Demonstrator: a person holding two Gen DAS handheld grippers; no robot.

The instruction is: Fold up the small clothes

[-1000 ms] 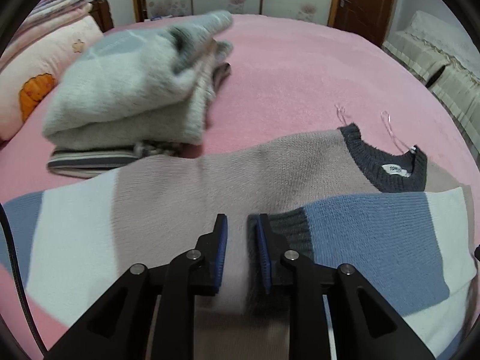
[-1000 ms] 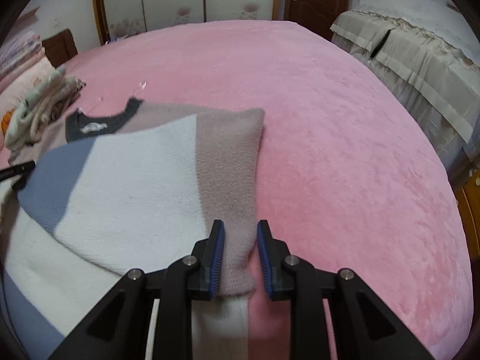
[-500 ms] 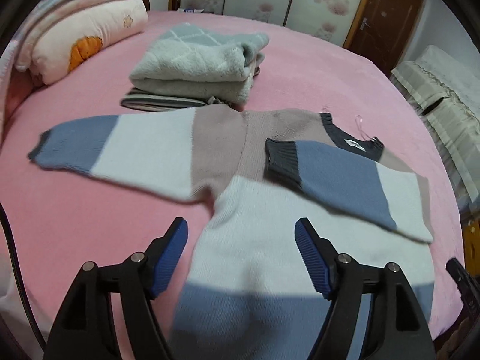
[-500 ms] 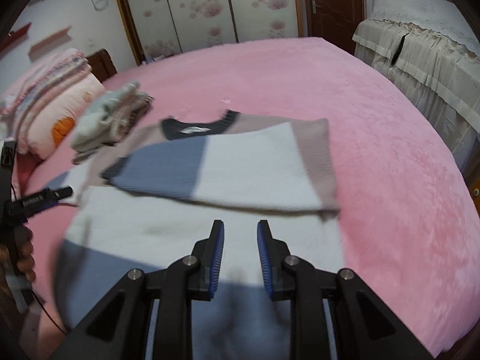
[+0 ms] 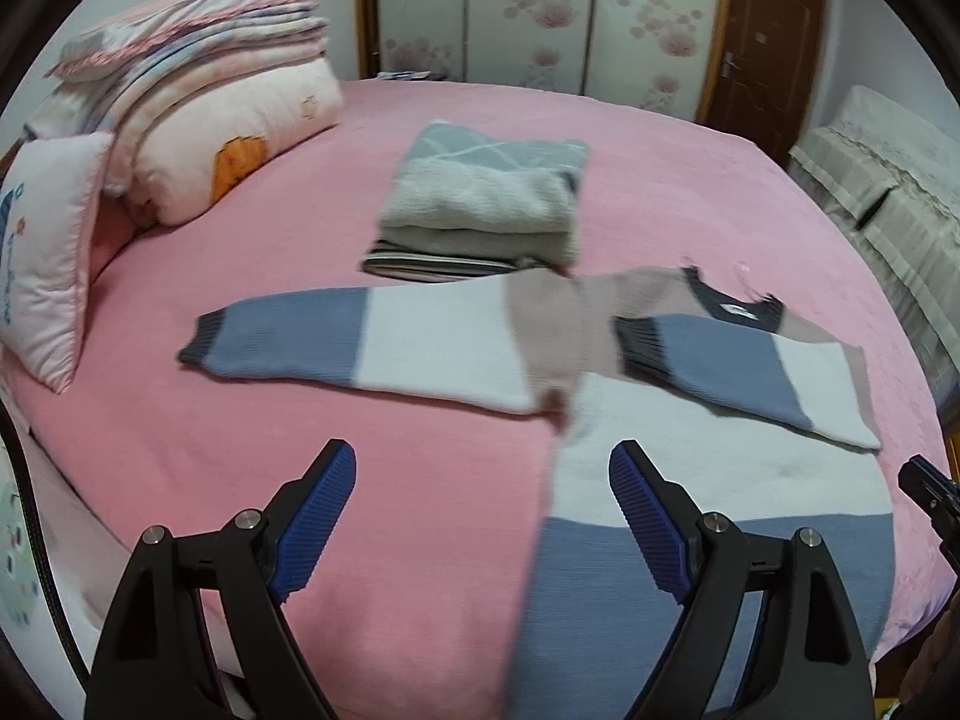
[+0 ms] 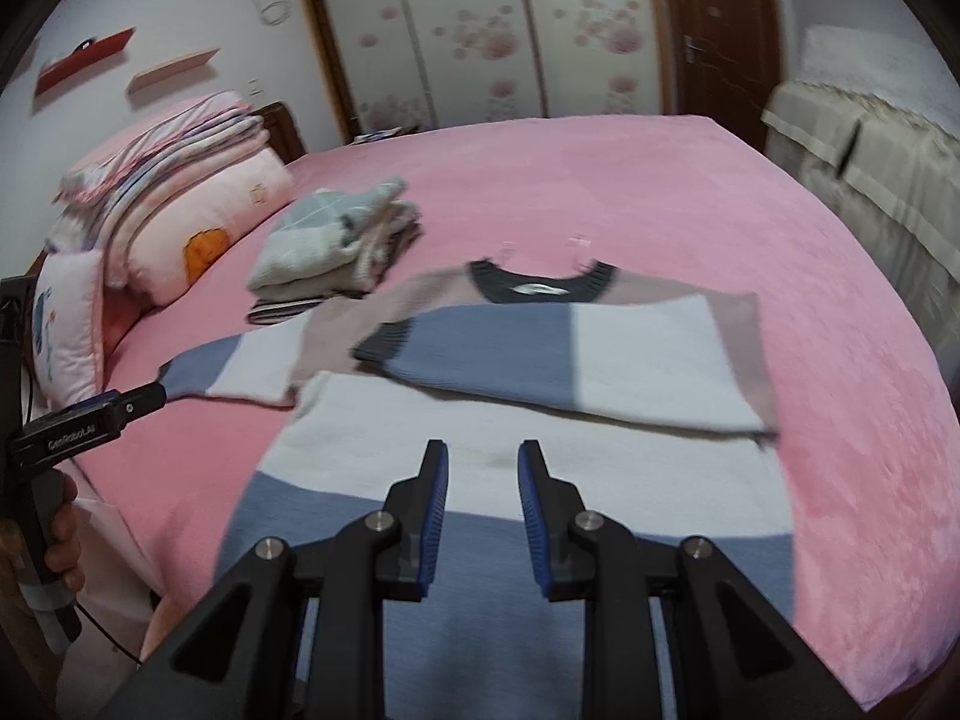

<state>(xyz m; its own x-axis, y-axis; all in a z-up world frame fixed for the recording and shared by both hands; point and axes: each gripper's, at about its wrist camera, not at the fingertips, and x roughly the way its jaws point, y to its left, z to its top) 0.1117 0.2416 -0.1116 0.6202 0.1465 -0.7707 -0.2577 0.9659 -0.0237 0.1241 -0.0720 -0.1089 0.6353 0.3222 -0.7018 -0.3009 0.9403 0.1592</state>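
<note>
Pink bedding covers the wide bed [image 5: 420, 138], with flowered wardrobe doors [image 6: 522, 24] and a brown door [image 5: 762, 42] behind it. On the body of the left gripper, seen at the left edge of the right wrist view, white lettering reads roughly "GenRobot.AI"; the small white neck label on the sweater is too blurred to read.

A colour-block sweater [image 5: 690, 360] in blue, white and dusty pink, with dark grey collar and cuffs, lies flat near the front edge of the bed. One sleeve [image 6: 480, 354] is folded across the chest, its grey cuff lying on the pink band, while the other sleeve [image 5: 360, 342] stretches out straight to the side on the bedding. Just beyond the sweater sits a stack of folded clothes [image 5: 486, 204], grey knits over a striped piece. Folded quilts and pillows [image 5: 198, 84] are piled at the head of the bed.

Above the near edge of the bed, the left gripper [image 5: 480, 480] has its jaws opening wide, nothing between them; the sweater's hem lies below its right finger. Over the sweater's lower white and blue bands hangs the right gripper [image 6: 483, 468], its blue pads a little apart, pinching nothing
</note>
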